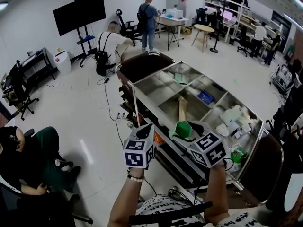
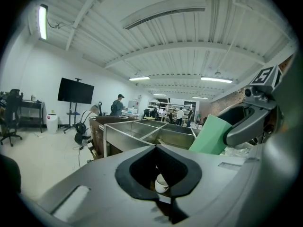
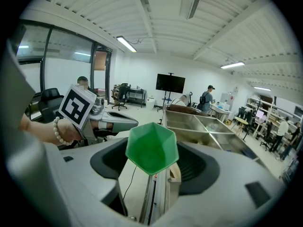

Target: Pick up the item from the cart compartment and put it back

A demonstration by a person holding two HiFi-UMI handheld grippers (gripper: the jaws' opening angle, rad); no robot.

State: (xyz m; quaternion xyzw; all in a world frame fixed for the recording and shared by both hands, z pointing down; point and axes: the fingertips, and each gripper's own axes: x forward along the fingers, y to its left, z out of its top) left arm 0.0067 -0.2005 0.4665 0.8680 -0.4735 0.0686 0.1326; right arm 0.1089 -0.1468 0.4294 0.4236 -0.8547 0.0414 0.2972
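Note:
A green, many-sided cup (image 1: 183, 129) is clamped between the jaws of my right gripper (image 1: 188, 130), held above the near rim of the steel cart (image 1: 142, 86). In the right gripper view the green cup (image 3: 151, 148) fills the middle of the right gripper (image 3: 154, 173), its open mouth facing the camera. My left gripper (image 1: 147, 126) hovers just to the left at the same height, shut and empty. From the left gripper (image 2: 161, 176) view, the green cup (image 2: 210, 136) shows at the right, in the right gripper's grip.
The cart's compartments hold a blue packet (image 1: 206, 97), a wooden piece (image 1: 182, 109), white bags (image 1: 232, 117) and a small green item (image 1: 238, 154). A person sits at the left (image 1: 28, 160); others stand at the back (image 1: 149, 22). A TV stand (image 1: 79, 14) is far left.

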